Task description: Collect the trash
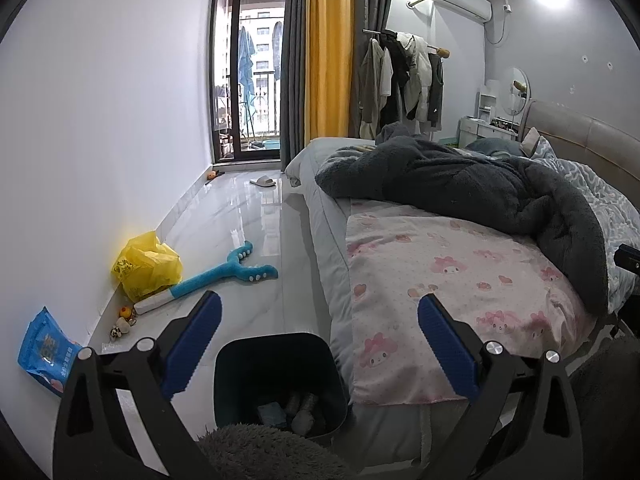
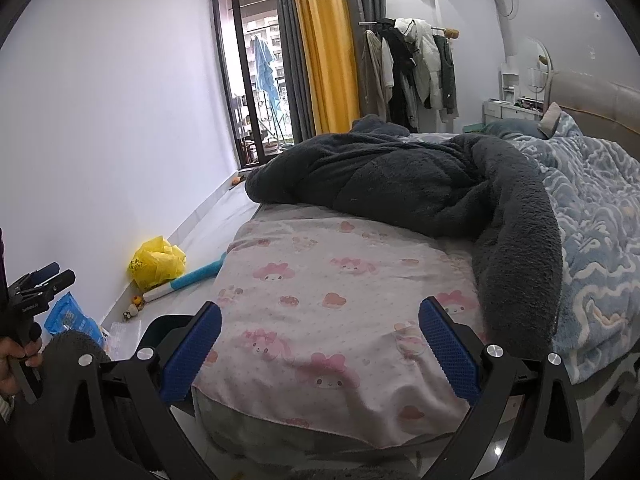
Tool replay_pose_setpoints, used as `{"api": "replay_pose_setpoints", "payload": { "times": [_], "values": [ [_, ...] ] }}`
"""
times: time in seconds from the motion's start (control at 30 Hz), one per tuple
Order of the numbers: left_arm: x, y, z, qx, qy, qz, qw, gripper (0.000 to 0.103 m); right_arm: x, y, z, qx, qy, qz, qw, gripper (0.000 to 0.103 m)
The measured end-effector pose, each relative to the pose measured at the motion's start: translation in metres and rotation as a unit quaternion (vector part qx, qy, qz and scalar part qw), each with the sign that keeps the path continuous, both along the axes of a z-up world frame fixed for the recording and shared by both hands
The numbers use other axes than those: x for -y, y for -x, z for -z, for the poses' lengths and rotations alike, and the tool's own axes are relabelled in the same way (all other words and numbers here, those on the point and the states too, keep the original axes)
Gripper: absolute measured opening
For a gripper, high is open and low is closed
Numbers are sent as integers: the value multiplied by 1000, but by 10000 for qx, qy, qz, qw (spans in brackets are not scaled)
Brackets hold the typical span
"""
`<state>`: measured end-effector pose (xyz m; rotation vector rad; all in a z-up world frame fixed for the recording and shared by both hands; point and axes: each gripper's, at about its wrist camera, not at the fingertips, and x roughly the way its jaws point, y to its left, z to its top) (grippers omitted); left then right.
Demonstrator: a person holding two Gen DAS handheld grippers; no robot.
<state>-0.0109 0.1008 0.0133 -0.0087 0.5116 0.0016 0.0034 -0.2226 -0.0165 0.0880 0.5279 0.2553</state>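
Both grippers are hanging over the foot of the bed, the left gripper with its blue pads spread wide and gripping nothing, the right gripper equally splayed and empty above the pink sheet. The dark bin is sitting on the floor just beside the bed, already holding some scraps. The trash is lying along the wall: a crumpled yellow plastic bag and, nearer, a blue wrapper pack leaning against the skirting. Both are looking light, soft and slippery, likely to crush and slide, so I'm judging a pinch on a bunched fold or the pack's sealed edge is holding best.
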Motion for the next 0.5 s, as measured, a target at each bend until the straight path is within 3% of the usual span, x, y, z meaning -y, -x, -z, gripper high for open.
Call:
{"api": "replay_pose_setpoints", "payload": {
  "times": [0.5],
  "values": [
    [0,0,0,-4,3,2,10000,100,2,0,0,-1,-37,20,10000,100]
  ]
}}
